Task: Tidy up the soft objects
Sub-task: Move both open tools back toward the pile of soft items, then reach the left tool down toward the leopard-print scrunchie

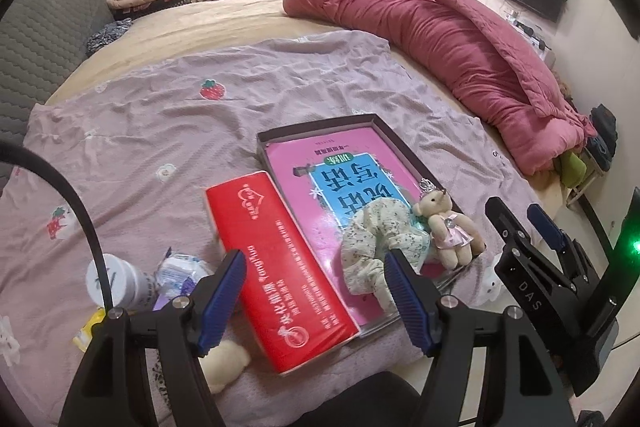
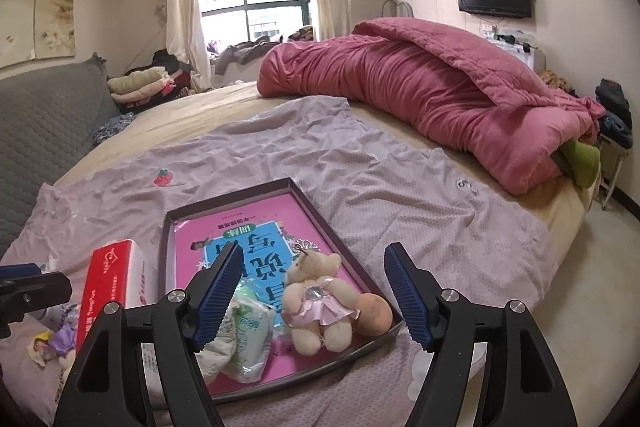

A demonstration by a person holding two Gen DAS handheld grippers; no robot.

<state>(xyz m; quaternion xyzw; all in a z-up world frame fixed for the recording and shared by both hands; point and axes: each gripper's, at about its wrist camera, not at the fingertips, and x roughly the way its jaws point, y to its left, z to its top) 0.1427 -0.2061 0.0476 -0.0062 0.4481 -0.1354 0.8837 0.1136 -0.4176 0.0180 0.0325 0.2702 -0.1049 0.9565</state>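
**Both grippers apart above the tray, nothing held**

In my left wrist view, the left gripper (image 1: 314, 291) fills the bottom of the frame with its blue pads well apart, and nothing is between them. Behind them I see the red tissue box (image 1: 280, 275) lying on the lilac sheet (image 1: 160, 115), just beside the left wall of the dark tray (image 1: 316, 127). In the tray lies a pink book (image 1: 320, 167). On the book, at lower right of centre, sit the floral fabric piece (image 1: 376, 239) and the small teddy bear (image 1: 448, 231) in a pink dress; they are touching each other. At the lower left there is a white bottle (image 1: 116, 283) and some small packets (image 1: 180, 267). A cream plush piece (image 1: 224, 367) shows under the left finger. The right gripper (image 1: 532, 223) appears at the right edge.

In my right wrist view, the right gripper (image 2: 314, 295) also has its jaws wide apart, with nothing pressed between the pads. The bear (image 2: 316, 299) stands in the lower middle, inside the tray (image 2: 224, 195), and an orange round object (image 2: 374, 315) touches it on the right. A pale green packet (image 2: 248, 331) lies to its left. The pink quilt (image 2: 420, 87) is bunched at the upper right of the bed.
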